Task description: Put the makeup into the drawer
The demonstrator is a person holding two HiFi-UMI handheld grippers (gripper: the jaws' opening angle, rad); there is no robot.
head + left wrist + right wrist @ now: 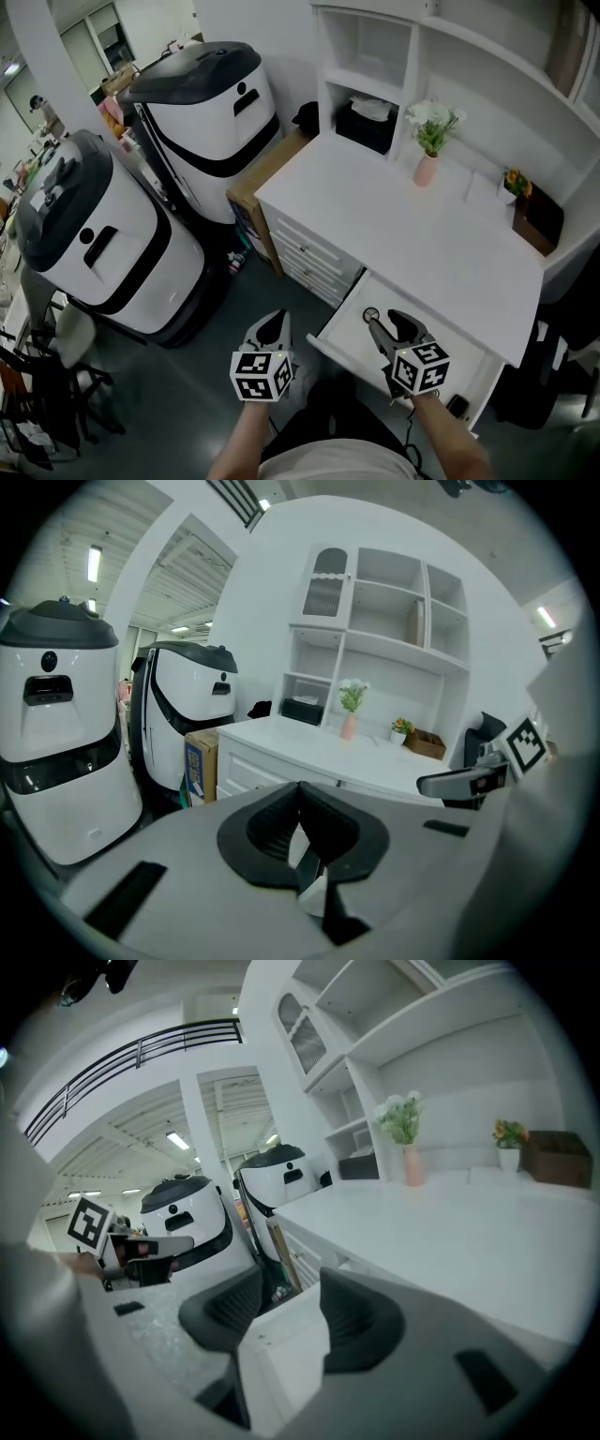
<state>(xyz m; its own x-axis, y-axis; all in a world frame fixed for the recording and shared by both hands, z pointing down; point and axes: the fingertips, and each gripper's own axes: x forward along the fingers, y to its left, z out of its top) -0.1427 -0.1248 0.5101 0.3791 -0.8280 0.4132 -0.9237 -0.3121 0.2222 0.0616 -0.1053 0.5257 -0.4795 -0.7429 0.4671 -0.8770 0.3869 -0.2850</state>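
Note:
The white desk's [403,234] lower drawer [349,325] stands pulled out. A small dark round item [371,314], perhaps the makeup, lies in its left near corner. My right gripper [389,326] hovers over that corner, open, with nothing between its pads. In the right gripper view the drawer's white front corner [281,1354] shows below the spread jaws of the right gripper [286,1312]. My left gripper [272,328] hangs left of the drawer over the dark floor. Its pads [281,832] meet with nothing in them, so the left gripper [302,799] is shut.
Two large white-and-black machines [103,244] [211,112] stand left of the desk, with a cardboard box [258,178] against its side. On the desk are a vase of flowers [428,141] and a brown box [536,220]. Closed drawers [309,258] sit left of the open one.

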